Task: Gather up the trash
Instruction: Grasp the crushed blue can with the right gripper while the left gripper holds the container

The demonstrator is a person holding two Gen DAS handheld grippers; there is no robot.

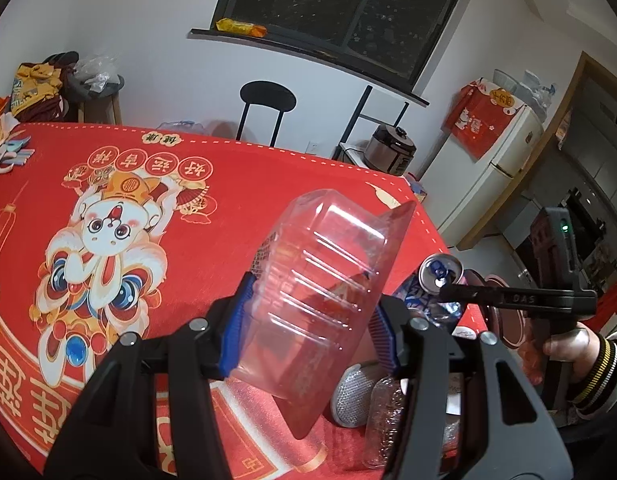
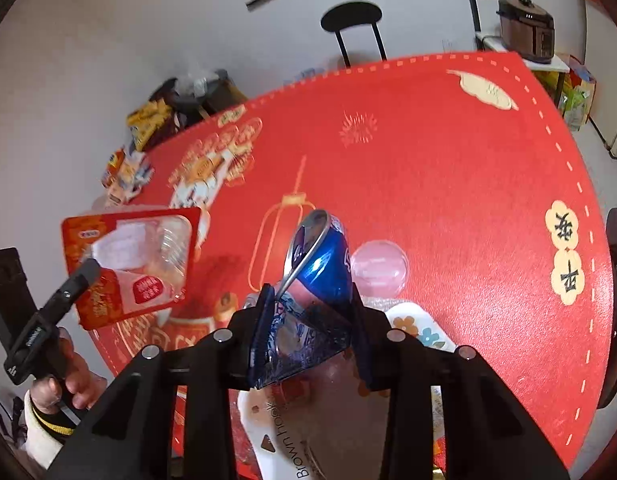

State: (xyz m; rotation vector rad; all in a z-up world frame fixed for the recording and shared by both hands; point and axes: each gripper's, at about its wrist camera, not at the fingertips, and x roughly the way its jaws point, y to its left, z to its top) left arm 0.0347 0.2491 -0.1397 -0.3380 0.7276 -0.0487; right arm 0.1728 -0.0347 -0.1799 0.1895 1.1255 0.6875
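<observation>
**Operator:** Report the left claw [image 1: 308, 312].

**Technician:** It is clamped on a clear plastic tray [image 1: 320, 276], one blue-padded finger on each side wall. The tray is lifted clear of the red worktop [image 1: 228, 184] and tilts up and away from the claw. In the right wrist view the same tray [image 2: 136, 264] shows its red printed backing card.

**Operator:** And the right claw [image 2: 312, 320]?

**Technician:** It grips a crushed blue drink can [image 2: 320, 268], which is pinched between both fingers and held above the worktop [image 2: 448, 180]. The can's opened top points forward and upward from the claw (in the left wrist view the silver top of the can [image 1: 440, 276] faces the camera).

**Operator:** What lies near the claws?

**Technician:** Just beyond the right claw, a round clear lid [image 2: 380, 268] rests on the worktop. Beneath that claw lies white printed packaging [image 2: 284, 440]. Below and to the right of the left claw sit a silver mesh item [image 1: 350, 400] and a crumpled clear bottle [image 1: 384, 420].

**Operator:** And beyond the worktop?

**Technician:** Far ahead of the left claw stands a black chair [image 1: 268, 100].
</observation>
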